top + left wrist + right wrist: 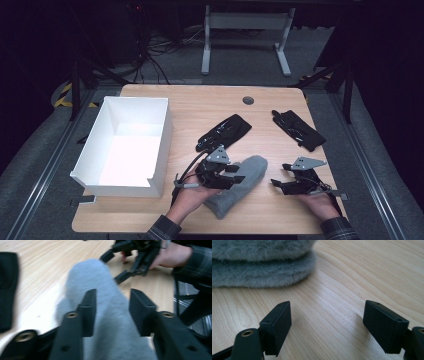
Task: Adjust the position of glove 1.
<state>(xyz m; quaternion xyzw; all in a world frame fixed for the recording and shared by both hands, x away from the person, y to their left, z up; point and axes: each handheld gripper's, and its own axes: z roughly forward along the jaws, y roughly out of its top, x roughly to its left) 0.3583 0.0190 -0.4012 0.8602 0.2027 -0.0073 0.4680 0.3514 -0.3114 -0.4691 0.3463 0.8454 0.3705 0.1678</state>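
The grey mitten [239, 184] lies on the table [200, 107] at about 6 o'clock, between both hands. The left gripper [235, 174] sits over it with jaws parted – fabric lies between them, pads apparently not pressing. The right gripper [278, 184] rests at 5 o'clock, jaws wide apart and holding nothing.

Step in hand, as judged: release or re-grip of the mitten. The next move calls for a firm closure before transfer toward the white box [95, 145] at 9 o'clock.

Pad contact is blurred – hard to confirm.
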